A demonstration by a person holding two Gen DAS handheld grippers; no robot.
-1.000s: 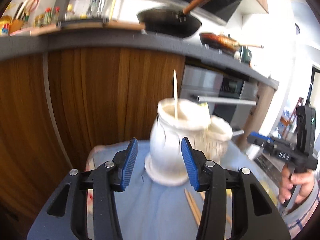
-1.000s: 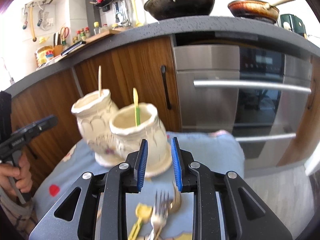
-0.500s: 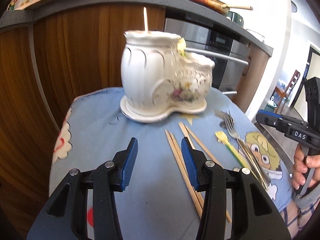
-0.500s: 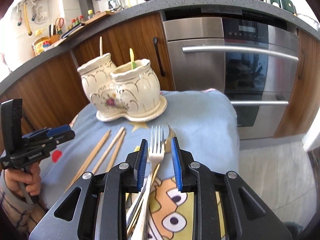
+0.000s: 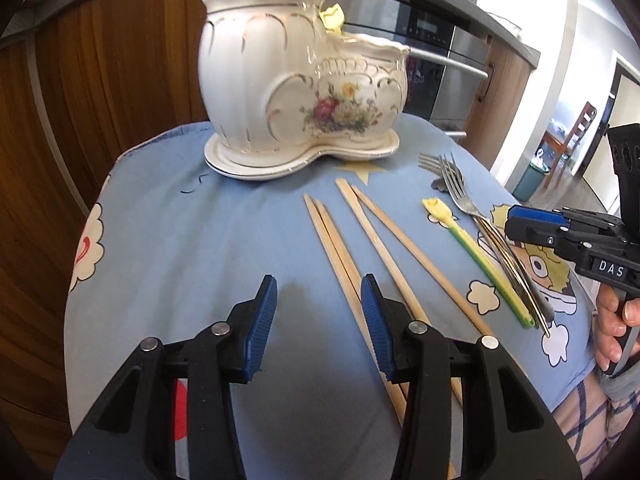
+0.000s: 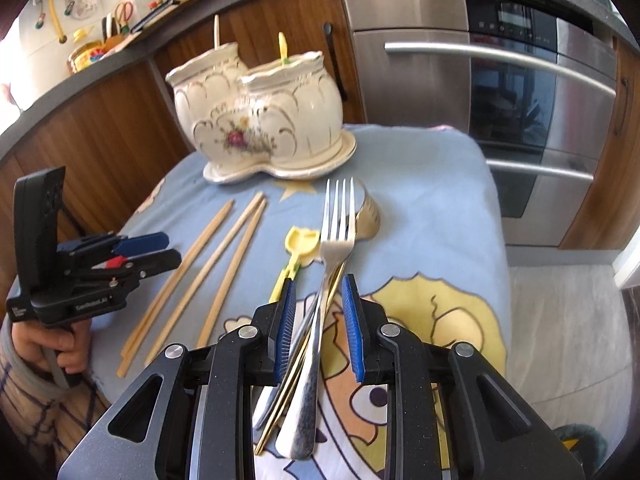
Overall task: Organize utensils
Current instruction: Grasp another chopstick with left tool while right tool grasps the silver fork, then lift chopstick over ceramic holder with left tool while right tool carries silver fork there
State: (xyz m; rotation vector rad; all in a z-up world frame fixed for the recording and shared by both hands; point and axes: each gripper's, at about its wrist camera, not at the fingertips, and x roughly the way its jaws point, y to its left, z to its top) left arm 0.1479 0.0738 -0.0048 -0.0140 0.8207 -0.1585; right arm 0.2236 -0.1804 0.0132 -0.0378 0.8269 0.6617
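A white floral ceramic utensil holder (image 5: 296, 96) with two pots stands at the far side of the blue cloth; it also shows in the right wrist view (image 6: 264, 120). One chopstick and a yellow utensil stick out of it. Several wooden chopsticks (image 5: 360, 248) (image 6: 216, 264), a yellow-green plastic utensil (image 5: 476, 256) (image 6: 298, 256) and stacked metal forks (image 5: 492, 232) (image 6: 324, 280) lie on the cloth. My left gripper (image 5: 318, 320) is open above the cloth beside the chopsticks. My right gripper (image 6: 316, 328) is open, its jaws either side of the fork handles.
The blue cartoon cloth (image 5: 180, 240) covers a small table with rounded edges. Wooden cabinets (image 5: 112, 60) and a steel oven (image 6: 500, 100) stand close behind. A counter with pans and kitchen items runs above them.
Both grippers have pulled back from the holder and tilted down over the cloth. The left now hovers by the chopsticks, the right over the forks. Both jaws stayed open.
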